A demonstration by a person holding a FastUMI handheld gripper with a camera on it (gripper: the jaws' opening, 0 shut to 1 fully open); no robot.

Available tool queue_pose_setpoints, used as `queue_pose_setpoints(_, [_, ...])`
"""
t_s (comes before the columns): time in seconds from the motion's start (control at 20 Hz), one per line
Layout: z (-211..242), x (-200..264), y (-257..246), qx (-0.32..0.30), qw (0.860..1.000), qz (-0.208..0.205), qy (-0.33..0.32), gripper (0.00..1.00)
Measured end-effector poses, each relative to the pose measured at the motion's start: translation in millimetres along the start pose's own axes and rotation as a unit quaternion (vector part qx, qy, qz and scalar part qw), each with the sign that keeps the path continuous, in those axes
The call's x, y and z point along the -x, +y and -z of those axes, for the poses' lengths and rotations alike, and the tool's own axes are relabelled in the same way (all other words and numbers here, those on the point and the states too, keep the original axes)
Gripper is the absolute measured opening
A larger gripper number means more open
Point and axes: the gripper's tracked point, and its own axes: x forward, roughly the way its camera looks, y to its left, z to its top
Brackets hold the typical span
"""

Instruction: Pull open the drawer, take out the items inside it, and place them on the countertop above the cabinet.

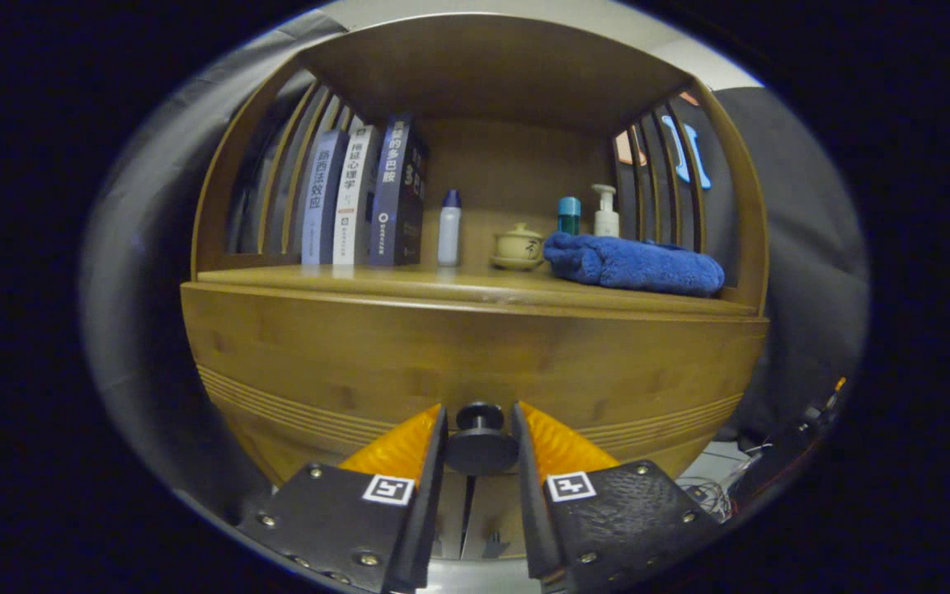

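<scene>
Gripper view puts the drawer knob (480, 433) right between your tool's (480, 429) two fingers, so the relation that matters is already set: the knob's round head sits in the gap at fingertip level, its stem running straight back, away from you, into the drawer front (409, 363). Your tool's fingers flank the head closely on either side, and I cannot tell whether both are pressing on it or just standing beside it with a sliver of clearance; treat the grip as unconfirmed. The pull you need runs along the stem's axis, straight back toward you, in line with the fingers, so any sideways drift would likely slip the knob out of the gap. Beyond the tool and above the drawer front lies the bench (458, 285) where the items must end up; it already carries a row of books (359, 198), a white bottle (449, 227), a small lidded cup (518, 246), two further bottles behind and a folded blue towel (632, 262), with bare wood just ahead of the books. The drawer looks closed, its contents hidden.
</scene>
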Motion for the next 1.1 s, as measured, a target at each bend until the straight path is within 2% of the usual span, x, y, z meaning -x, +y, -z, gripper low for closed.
queue_pose_setpoints(0.25, [5, 4, 4, -0.011, 0.999, -0.023, 0.020, 0.36])
queue_pose_setpoints(0.4, [5, 25, 4, -0.023, 0.999, -0.024, 0.013, 0.24])
queue_pose_setpoints(0.6, [11, 44, 4, -0.021, 0.999, -0.035, 0.024, 0.24])
queue_pose_setpoints(0.9, [20, 115, 1, -0.003, 0.999, -0.033, 0.025, 0.24])
queue_pose_setpoints(1.1, [27, 153, -5, -0.024, 0.999, -0.042, 0.026, 0.24])
